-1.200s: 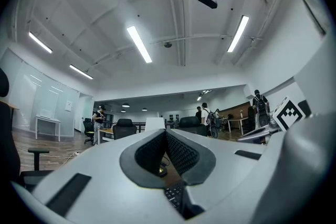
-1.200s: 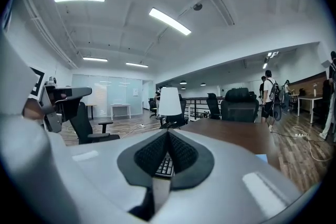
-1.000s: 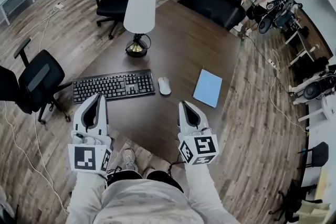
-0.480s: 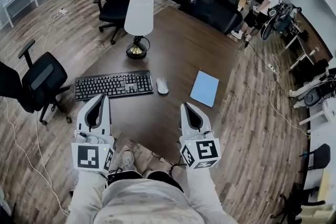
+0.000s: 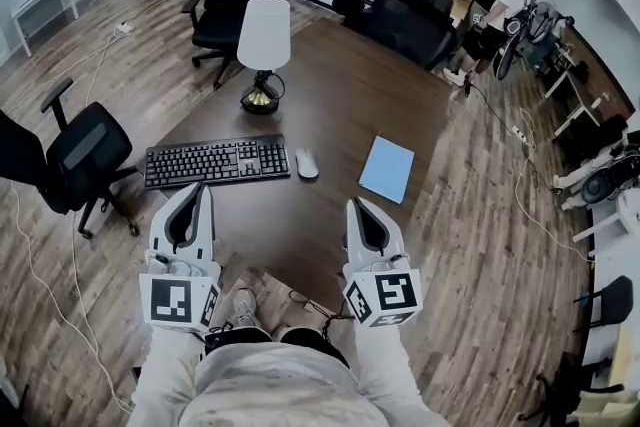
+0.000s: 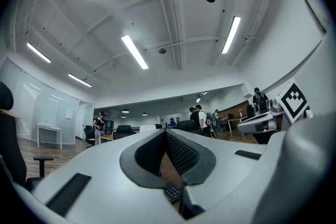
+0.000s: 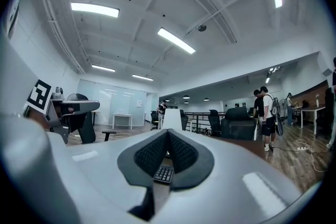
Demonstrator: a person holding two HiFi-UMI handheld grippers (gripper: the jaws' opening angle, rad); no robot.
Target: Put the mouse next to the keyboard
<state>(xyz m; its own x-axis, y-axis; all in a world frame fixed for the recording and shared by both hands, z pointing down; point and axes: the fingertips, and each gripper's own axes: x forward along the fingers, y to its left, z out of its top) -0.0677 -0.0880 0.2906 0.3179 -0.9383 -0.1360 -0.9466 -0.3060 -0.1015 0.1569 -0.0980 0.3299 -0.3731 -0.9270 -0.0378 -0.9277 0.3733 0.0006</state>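
Risk: left gripper (image 5: 196, 190) and right gripper (image 5: 352, 207), both pinched together empty, could nudge the white oval mouse (image 5: 307, 164) mid-frame away from the flat black keyboard (image 5: 217, 162).

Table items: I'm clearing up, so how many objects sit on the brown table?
4: a table lamp at the far side, a black keyboard nearer, a mouse just right of it, a blue notebook farther right. Nothing looks hidden.
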